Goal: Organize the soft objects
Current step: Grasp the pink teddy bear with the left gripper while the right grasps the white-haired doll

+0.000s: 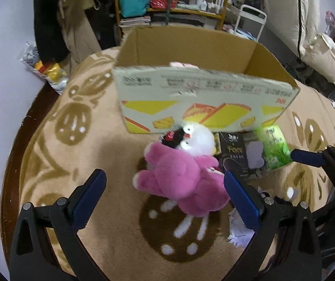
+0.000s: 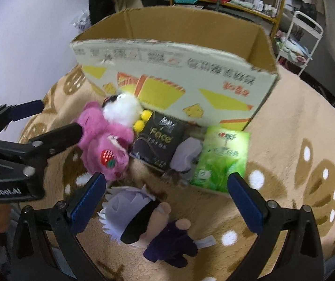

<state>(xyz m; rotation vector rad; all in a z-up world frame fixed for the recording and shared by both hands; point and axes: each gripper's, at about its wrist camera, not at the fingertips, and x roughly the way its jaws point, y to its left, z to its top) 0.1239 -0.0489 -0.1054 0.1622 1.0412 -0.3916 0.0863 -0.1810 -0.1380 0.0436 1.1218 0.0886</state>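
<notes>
A pink plush bear [image 1: 181, 182] lies on the tan blanket in front of an open cardboard box [image 1: 202, 103]. A white fluffy plush [image 1: 199, 139] rests against its far side. My left gripper [image 1: 165, 194] is open, its fingers either side of the pink bear. In the right wrist view the pink bear [image 2: 104, 147] and the white plush [image 2: 121, 111] lie left of centre. A white-haired doll in dark clothes [image 2: 148, 224] lies between the fingers of my open right gripper [image 2: 167, 199]. The left gripper [image 2: 57, 121] shows at the left.
A black tissue pack [image 2: 158, 145], a green tissue pack [image 2: 221, 159] and a pale lilac item [image 2: 186, 157] lie before the box [image 2: 172, 75]. Yellow balls [image 2: 141, 119] sit beside the white plush. Shelves [image 1: 172, 0] and a white rack [image 2: 303, 37] stand behind.
</notes>
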